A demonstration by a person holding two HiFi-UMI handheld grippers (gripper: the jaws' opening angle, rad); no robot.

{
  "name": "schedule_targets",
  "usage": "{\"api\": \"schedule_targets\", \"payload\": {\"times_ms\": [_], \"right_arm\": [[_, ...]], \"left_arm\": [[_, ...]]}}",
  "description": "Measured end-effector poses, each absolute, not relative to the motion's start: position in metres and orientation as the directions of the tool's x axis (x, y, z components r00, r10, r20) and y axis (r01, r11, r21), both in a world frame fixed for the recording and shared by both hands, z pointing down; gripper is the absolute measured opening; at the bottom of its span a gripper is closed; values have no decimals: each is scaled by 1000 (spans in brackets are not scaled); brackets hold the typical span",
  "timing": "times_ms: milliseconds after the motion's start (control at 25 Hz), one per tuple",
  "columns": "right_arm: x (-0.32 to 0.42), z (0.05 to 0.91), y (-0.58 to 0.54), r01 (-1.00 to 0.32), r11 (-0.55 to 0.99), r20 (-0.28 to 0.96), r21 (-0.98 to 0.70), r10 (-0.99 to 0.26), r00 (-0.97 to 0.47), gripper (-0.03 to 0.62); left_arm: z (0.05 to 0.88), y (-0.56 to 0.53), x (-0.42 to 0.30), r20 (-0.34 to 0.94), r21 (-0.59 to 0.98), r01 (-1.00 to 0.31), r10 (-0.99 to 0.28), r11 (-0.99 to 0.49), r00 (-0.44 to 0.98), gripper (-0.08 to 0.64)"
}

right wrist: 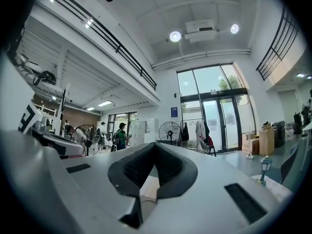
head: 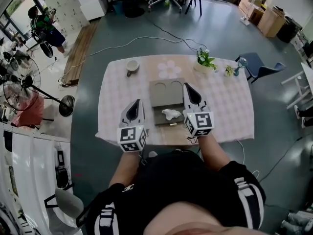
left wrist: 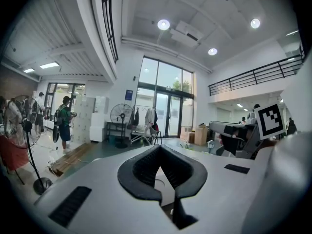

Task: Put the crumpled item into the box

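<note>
Wad, white and crumpled, lies inside open box on tabletop; task looks done, lid maybe left. Left gripper, right gripper both closed, empty, hovering alongside.

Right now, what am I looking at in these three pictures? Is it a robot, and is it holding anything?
No robot: a person holds a two-jaw gripper in each hand. One picture looks down from a camera on the person's head; the other two cameras ride on the grippers, looking along their jaws. The left gripper and right gripper are both shut, holding nothing. On the table sit an open grey box with a crumpled white item in it, a cup and a potted plant.
</note>
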State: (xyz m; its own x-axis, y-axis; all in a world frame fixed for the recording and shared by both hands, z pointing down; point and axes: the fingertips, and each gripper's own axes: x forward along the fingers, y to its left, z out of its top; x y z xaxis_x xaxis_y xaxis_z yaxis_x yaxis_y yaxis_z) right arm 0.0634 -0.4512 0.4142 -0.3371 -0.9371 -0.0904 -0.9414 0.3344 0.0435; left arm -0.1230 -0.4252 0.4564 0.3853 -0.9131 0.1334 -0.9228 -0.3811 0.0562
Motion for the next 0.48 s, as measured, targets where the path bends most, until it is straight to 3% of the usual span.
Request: {"api": "schedule_targets", "payload": {"times_ms": [480], "right_arm": [[56,415,-454,-942,329,-85,59,-939,-333,2]], "left_arm": [[453,-431,-127,126,56,-918,-910,-392,396,-3]]}}
